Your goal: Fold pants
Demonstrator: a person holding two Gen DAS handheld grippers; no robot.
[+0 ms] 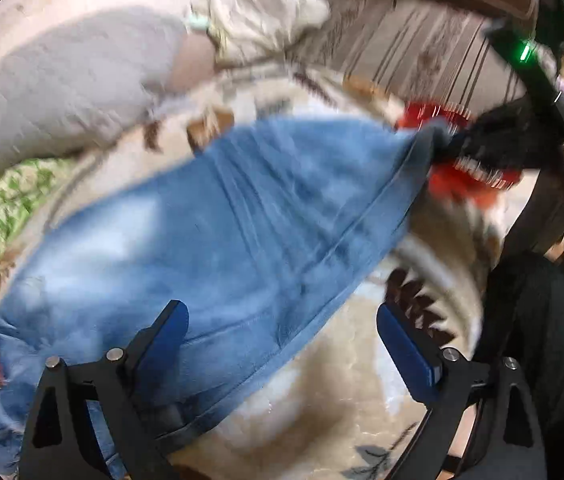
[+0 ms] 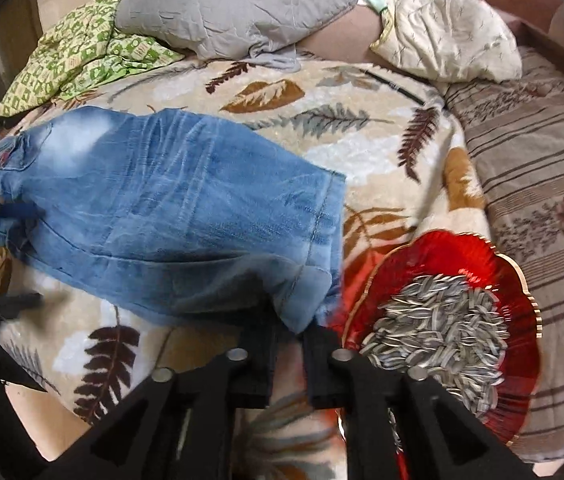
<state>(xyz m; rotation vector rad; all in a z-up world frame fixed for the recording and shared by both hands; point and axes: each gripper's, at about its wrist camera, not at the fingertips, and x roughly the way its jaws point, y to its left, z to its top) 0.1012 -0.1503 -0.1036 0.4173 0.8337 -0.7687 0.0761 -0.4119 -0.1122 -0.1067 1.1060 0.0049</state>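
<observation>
Faded blue jeans [image 1: 210, 216] lie stretched over a leaf-patterned blanket [image 1: 334, 392]. In the right wrist view the jeans [image 2: 170, 208] run from the waist at the left to the leg hem at the lower middle. My right gripper [image 2: 288, 332] is shut on the hem corner of the jeans; it shows at the far right of the left wrist view [image 1: 446, 146]. My left gripper [image 1: 282, 324] is open over the waist end, its left finger [image 1: 170, 332] over denim. It shows blurred at the left edge of the right wrist view [image 2: 6, 256].
A red glass plate [image 2: 514, 280] of sunflower seeds [image 2: 442, 320] sits on the blanket right beside my right gripper. A grey pillow [image 2: 234, 4], a green patterned cloth [image 2: 82, 48] and a cream quilted cloth [image 2: 446, 36] lie at the back. A striped sheet [image 2: 542, 184] is at the right.
</observation>
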